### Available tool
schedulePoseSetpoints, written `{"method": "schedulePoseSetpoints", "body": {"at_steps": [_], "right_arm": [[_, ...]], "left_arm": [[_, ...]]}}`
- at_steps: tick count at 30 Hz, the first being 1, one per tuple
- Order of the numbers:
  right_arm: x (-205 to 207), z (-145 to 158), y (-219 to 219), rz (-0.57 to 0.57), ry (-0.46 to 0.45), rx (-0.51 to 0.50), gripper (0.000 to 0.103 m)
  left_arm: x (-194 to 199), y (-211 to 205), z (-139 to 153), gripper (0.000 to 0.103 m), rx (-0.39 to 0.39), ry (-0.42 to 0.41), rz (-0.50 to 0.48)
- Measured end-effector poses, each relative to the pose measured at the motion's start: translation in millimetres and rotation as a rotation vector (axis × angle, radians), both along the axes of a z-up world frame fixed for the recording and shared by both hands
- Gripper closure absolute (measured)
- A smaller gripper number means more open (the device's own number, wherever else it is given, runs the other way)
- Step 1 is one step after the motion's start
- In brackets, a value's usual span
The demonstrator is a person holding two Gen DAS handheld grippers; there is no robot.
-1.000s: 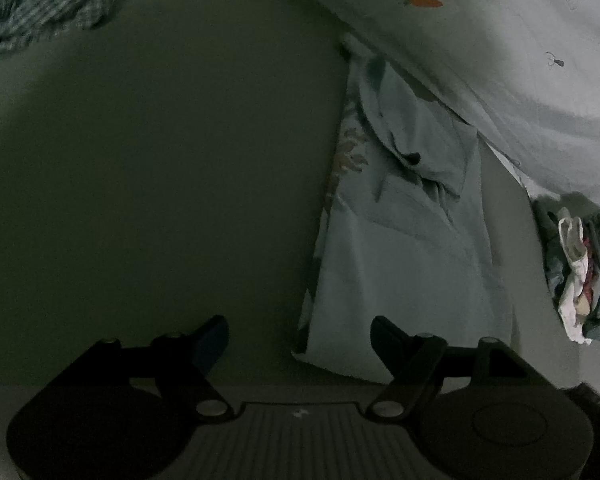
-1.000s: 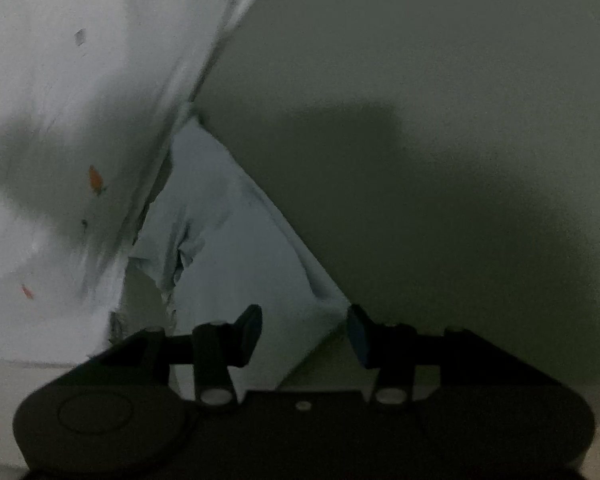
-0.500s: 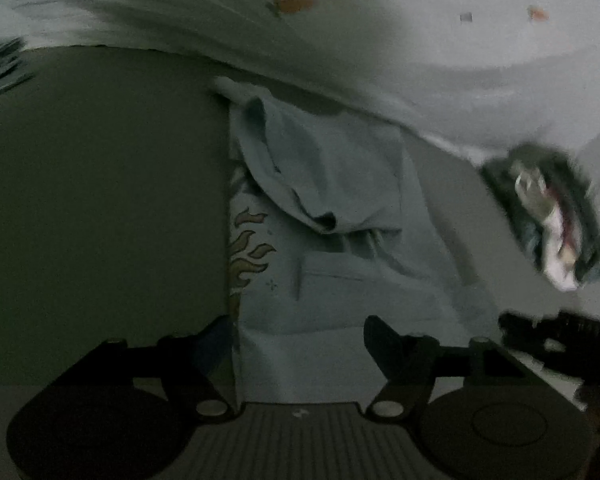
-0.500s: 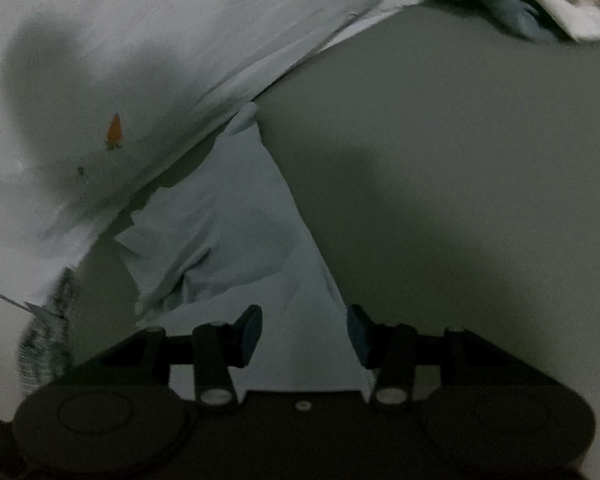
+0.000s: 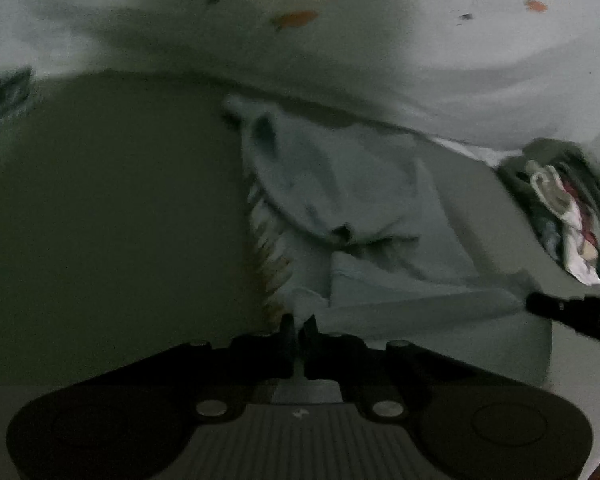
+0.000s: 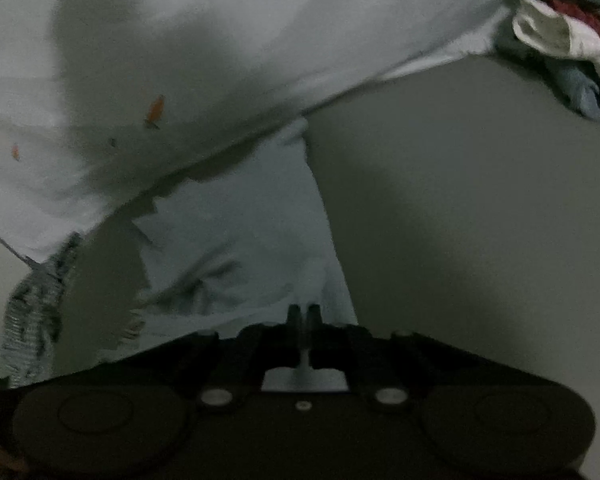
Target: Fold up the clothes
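A pale blue garment (image 5: 360,200) with a flame-like print on its left edge lies crumpled on a grey-green surface (image 5: 100,220). My left gripper (image 5: 298,324) is at the garment's near left corner, its jaws closing tight with the cloth's edge pinched between them. In the right wrist view the same garment (image 6: 240,240) runs away from my right gripper (image 6: 304,314), whose jaws are closing on the near right edge. The right gripper's dark fingers (image 5: 540,305) also show in the left wrist view, at the garment's right corner.
A white sheet (image 5: 380,60) with small orange prints hangs along the far side, also in the right wrist view (image 6: 220,60). A pile of mixed clothes (image 5: 560,208) lies to the right. A checked cloth (image 6: 32,312) lies at the far left.
Both grippers went from wide open to shut on the garment's near edge. Both views rolled and drew closer to the cloth. The near edge now looks lifted and bunched.
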State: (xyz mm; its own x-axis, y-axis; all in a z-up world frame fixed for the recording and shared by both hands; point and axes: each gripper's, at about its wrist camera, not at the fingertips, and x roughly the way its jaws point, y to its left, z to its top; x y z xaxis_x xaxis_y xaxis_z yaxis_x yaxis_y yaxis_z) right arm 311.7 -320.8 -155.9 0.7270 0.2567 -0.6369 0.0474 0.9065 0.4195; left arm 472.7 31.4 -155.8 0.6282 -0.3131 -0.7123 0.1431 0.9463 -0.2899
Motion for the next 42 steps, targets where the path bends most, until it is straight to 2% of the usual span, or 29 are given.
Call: {"method": "schedulePoseSetpoints", "body": {"at_steps": [5, 7, 9, 11, 13, 14, 15, 16, 17, 18, 19, 20, 22, 26, 30, 36, 38, 42], "right_arm": [[10, 37, -6, 0.038, -0.106, 0.035, 0.1], [19, 46, -6, 0.051, -0.149, 0.03, 0.1], [33, 43, -4, 0.061, -0.168, 0.018, 0.1], [53, 27, -5, 0.05, -0.137, 0.028, 0.098], [74, 6, -4, 0.003, -0.06, 0.015, 0.089], [83, -2, -2, -0.016, -0.013, -0.005, 0.081], [87, -7, -1, -0.037, 0.026, -0.022, 0.077], [86, -9, -3, -0.067, 0.048, -0.023, 0.076], [80, -8, -6, -0.098, 0.05, -0.004, 0.065], [70, -8, -9, -0.125, 0.042, 0.022, 0.053], [59, -7, -13, -0.157, 0.036, 0.051, 0.05], [46, -9, -17, -0.186, 0.043, 0.085, 0.049], [22, -15, -27, -0.231, 0.08, 0.165, 0.049], [-32, -35, -49, -0.363, 0.164, 0.404, 0.046], [-71, -55, -54, -0.444, 0.223, 0.614, 0.044], [-92, -90, -44, -0.524, 0.312, 0.896, 0.044], [-90, -96, -37, -0.513, 0.323, 0.936, 0.045], [-75, -103, -31, -0.507, 0.332, 0.941, 0.047]], "left_arm": [[2, 8, 41, 0.1, -0.023, -0.084, 0.001], [11, 14, 47, 0.1, -0.073, -0.111, 0.033], [23, 18, 44, 0.099, -0.108, -0.134, 0.061], [41, 16, 25, 0.093, -0.09, -0.136, 0.104], [62, 12, 1, 0.086, -0.021, -0.083, 0.14], [72, 11, -9, 0.086, 0.01, -0.048, 0.155], [81, 12, -14, 0.085, 0.022, 0.009, 0.161], [81, 16, -14, 0.078, 0.005, 0.032, 0.175], [77, 22, -13, 0.072, -0.029, 0.032, 0.197], [68, 28, -10, 0.055, -0.068, 0.021, 0.221], [59, 32, -9, 0.039, -0.095, 0.018, 0.24], [47, 36, -8, 0.036, -0.117, 0.028, 0.256], [26, 43, -10, 0.036, -0.157, 0.065, 0.28], [-26, 51, -21, 0.034, -0.249, 0.173, 0.344], [-69, 56, -35, 0.028, -0.436, 0.243, 0.389], [-85, 44, -48, 0.024, -0.577, 0.304, 0.336], [-89, 39, -54, 0.021, -0.615, 0.304, 0.354], [-76, 29, -70, 0.021, -0.663, 0.304, 0.381]]}}
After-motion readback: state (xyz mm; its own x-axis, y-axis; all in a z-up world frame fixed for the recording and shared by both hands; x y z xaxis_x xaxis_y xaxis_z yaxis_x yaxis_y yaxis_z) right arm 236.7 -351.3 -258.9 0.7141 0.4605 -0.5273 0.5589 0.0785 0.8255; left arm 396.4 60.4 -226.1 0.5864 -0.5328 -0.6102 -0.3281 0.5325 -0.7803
